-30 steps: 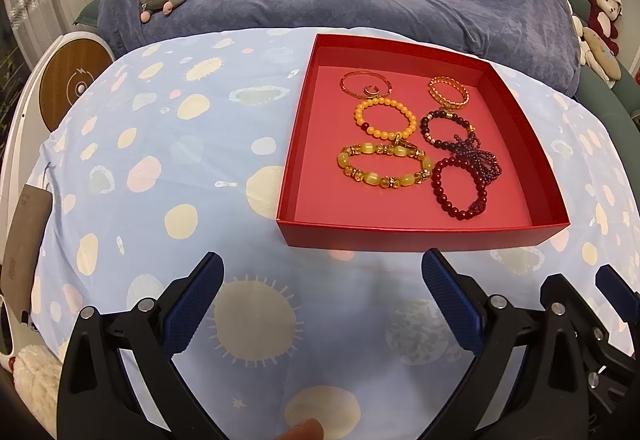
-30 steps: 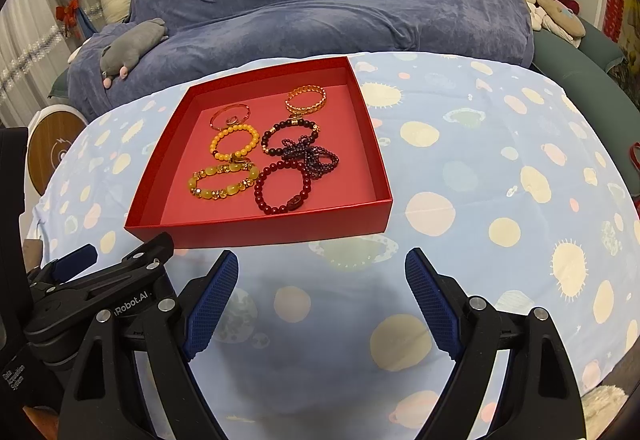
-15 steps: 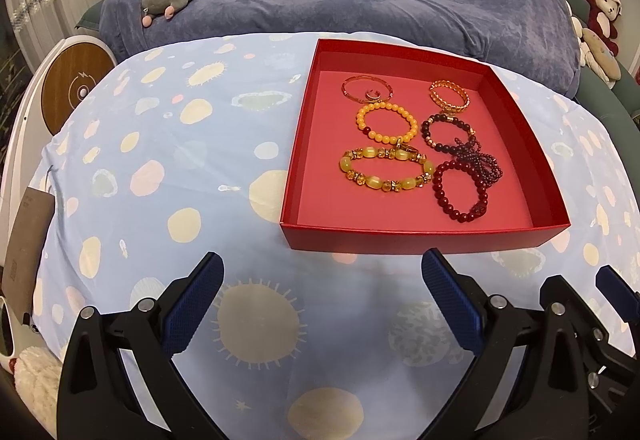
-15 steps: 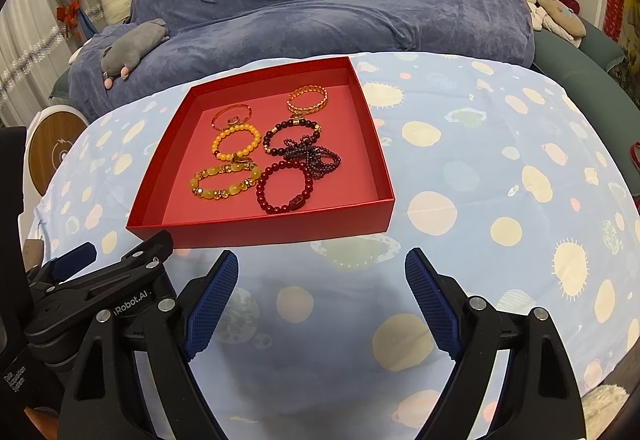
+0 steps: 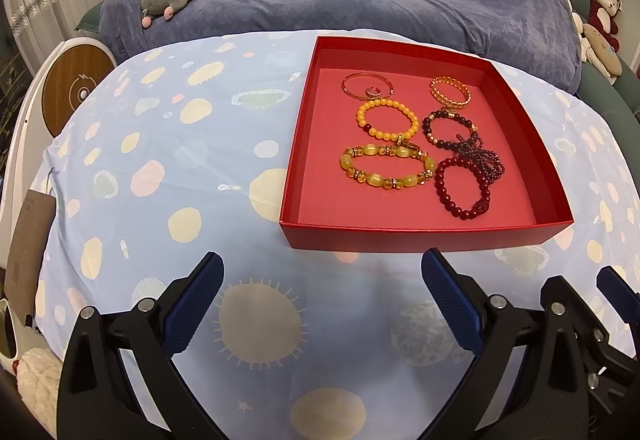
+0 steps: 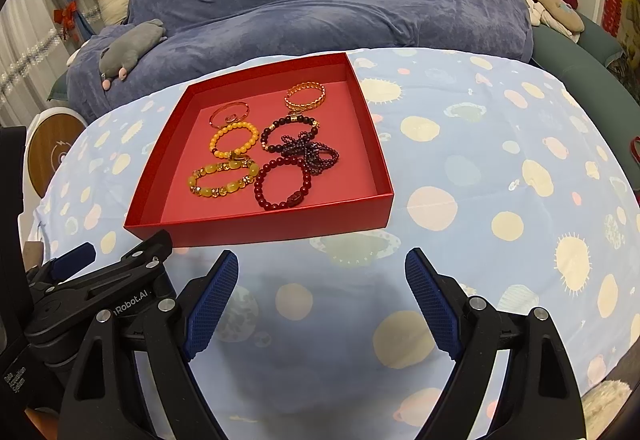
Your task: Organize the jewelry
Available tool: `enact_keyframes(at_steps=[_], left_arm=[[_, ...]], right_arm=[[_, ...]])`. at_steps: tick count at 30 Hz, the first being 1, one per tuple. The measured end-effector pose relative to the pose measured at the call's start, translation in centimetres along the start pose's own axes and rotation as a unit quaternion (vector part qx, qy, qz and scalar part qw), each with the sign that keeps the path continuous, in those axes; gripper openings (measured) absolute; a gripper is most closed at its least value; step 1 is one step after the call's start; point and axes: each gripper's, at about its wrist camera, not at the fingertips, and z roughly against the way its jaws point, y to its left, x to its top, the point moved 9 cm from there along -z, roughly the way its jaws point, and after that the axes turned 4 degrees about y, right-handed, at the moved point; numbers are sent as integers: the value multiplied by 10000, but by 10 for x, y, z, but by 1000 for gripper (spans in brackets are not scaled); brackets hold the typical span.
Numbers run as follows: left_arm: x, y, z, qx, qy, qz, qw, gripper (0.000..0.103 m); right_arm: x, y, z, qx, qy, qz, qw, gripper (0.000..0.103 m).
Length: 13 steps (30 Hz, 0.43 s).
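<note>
A bench covered with a pale blue cloth (image 5: 168, 144) printed with suns and planets carries a shallow red tray (image 5: 424, 238), which sits ahead of both grippers. At the lower left, the left gripper (image 5: 320, 300) hovers over the cloth just short of the tray's near wall, its blue-padded fingers spread wide with nothing between them. Inside the tray, the left column holds a thin gold bangle (image 5: 367, 87) at the back, an orange bead bracelet (image 5: 387, 120) in the middle, and a yellow stone bracelet (image 5: 386, 169) nearest. The right column holds a gold chain bracelet (image 5: 450, 93), a dark bead bracelet (image 5: 448, 128), a tangled strand of small dark beads (image 5: 482, 160) and a red bead bracelet (image 5: 462, 188), these last three overlapping. To the right, the right gripper (image 6: 322, 300) likewise hangs wide open and empty above the cloth, beside the left gripper.
</note>
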Motion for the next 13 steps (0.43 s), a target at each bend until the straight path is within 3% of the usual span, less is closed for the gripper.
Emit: enact_keyframes(at_steps=[13], left_arm=[[2,-1,0,70,-32,-62,10000,94]], right_arm=[[0,0,1,-8,4,8,10000,82]])
